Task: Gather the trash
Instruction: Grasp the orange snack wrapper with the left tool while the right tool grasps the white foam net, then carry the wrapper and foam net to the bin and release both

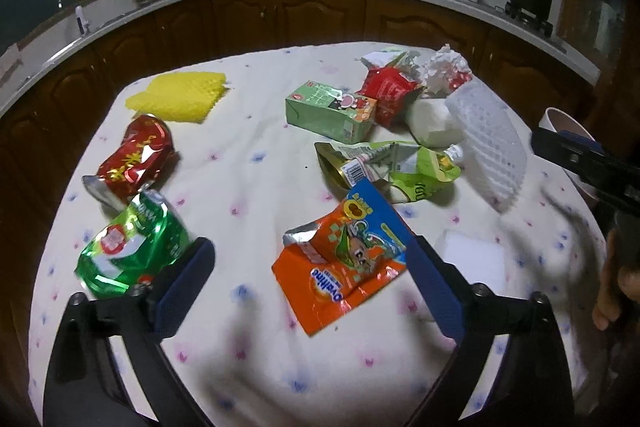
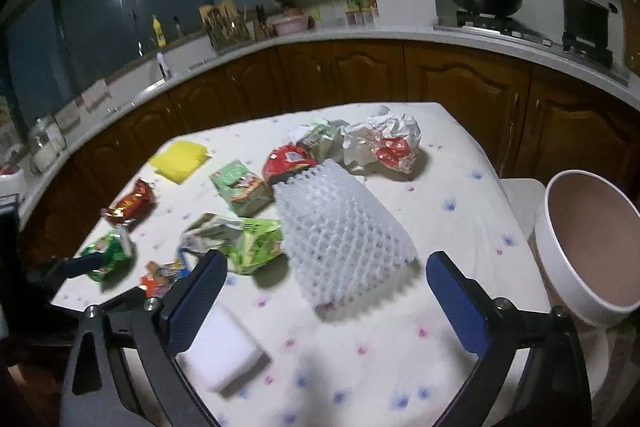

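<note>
Both open jaws flanking trash, seemingly.

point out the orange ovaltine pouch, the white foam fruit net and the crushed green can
orange Ovaltine pouch (image 1: 344, 267): left wrist view, middle of its printed face
white foam fruit net (image 2: 344, 227): right wrist view, centre of the mesh
crushed green can (image 1: 132, 247): left wrist view, dented side wall

Crushed cans (image 1: 136, 159), torn wrappers (image 1: 344, 263) and foam netting (image 2: 340, 223) lie scattered on the tablecloth (image 1: 256, 147).
</note>
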A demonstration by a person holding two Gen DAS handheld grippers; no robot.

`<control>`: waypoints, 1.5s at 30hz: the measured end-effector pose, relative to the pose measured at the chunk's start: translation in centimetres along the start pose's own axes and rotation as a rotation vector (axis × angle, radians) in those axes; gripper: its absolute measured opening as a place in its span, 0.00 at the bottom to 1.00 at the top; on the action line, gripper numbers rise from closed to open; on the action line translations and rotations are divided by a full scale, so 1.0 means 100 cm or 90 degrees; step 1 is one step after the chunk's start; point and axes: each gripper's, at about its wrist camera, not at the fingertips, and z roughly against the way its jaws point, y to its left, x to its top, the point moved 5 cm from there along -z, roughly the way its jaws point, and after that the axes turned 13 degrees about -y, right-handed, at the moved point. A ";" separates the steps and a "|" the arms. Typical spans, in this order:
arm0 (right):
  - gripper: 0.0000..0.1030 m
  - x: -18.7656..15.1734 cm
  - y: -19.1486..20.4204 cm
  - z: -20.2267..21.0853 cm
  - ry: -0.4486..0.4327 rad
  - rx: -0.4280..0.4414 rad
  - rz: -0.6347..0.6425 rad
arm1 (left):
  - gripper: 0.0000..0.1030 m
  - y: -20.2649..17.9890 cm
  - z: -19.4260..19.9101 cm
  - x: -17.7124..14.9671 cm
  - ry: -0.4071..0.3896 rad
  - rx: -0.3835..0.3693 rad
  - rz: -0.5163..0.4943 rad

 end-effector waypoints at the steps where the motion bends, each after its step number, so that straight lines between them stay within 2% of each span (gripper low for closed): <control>1: 0.93 0.000 -0.002 -0.006 0.008 -0.002 0.003 | 0.90 0.000 -0.004 0.000 0.006 -0.001 -0.003; 4: 0.89 -0.005 -0.003 -0.026 0.038 0.005 0.007 | 0.82 -0.001 -0.014 -0.001 0.021 -0.003 -0.009; 5: 0.85 -0.008 -0.004 -0.032 0.048 0.004 0.009 | 0.76 -0.001 -0.016 -0.003 0.028 -0.008 -0.007; 6: 0.83 -0.011 -0.005 -0.039 0.060 0.000 0.012 | 0.64 -0.002 -0.020 -0.004 0.035 -0.016 -0.004; 7: 0.75 -0.014 -0.007 -0.045 0.071 -0.002 0.013 | 0.55 -0.002 -0.023 -0.005 0.041 -0.021 -0.003; 8: 0.64 -0.019 -0.009 -0.050 0.083 -0.001 0.010 | 0.35 -0.003 -0.025 -0.006 0.047 -0.028 -0.002; 9: 0.56 -0.021 -0.011 -0.053 0.091 0.001 0.004 | 0.26 -0.003 -0.028 -0.007 0.054 -0.041 0.003; 10: 0.35 -0.024 -0.013 -0.055 0.097 0.008 -0.007 | 0.11 -0.004 -0.029 -0.008 0.057 -0.053 0.010; 11: 0.18 -0.025 -0.016 -0.055 0.098 0.011 -0.017 | 0.08 -0.004 -0.029 -0.008 0.059 -0.060 0.015; 12: 0.13 -0.025 -0.018 -0.053 0.094 0.010 -0.020 | 0.06 -0.004 -0.027 -0.008 0.056 -0.065 0.016; 13: 0.10 -0.023 -0.019 -0.048 0.084 0.013 -0.021 | 0.05 -0.006 -0.026 -0.007 0.054 -0.067 0.015; 19: 0.09 -0.010 -0.025 -0.017 0.042 0.035 -0.055 | 0.03 -0.006 -0.002 0.003 0.019 -0.083 0.025; 28: 0.09 0.006 -0.030 0.027 -0.007 0.056 -0.085 | 0.03 -0.023 0.032 0.042 -0.056 -0.122 0.046; 45: 0.09 0.014 -0.090 0.084 -0.058 -0.011 -0.124 | 0.03 -0.102 0.040 0.074 -0.096 -0.221 0.029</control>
